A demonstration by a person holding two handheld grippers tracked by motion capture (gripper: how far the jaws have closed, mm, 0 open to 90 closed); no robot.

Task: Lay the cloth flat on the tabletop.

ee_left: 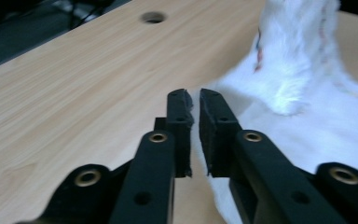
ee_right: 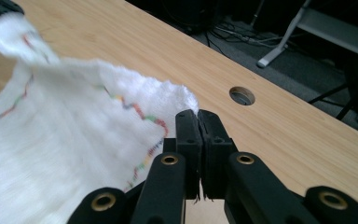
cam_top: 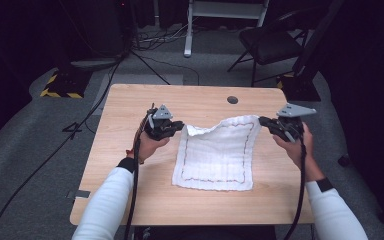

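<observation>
Both forearms, in white sleeves with dark wristbands, enter from the near edge and angle inward toward the far side. The left hand (cam_top: pixel 147 145) carries the black two-jaw left gripper (cam_top: pixel 179 125) pointing right, its jaws parted by a narrow gap with nothing pressed between the pads. The right hand (cam_top: pixel 296 145) carries the black two-jaw right gripper (cam_top: pixel 262 120) pointing left, jaws fully closed.

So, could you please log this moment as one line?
right gripper: shut on cloth corner | left gripper: slightly open, cloth not pinched | cloth: far edge lifted
</observation>
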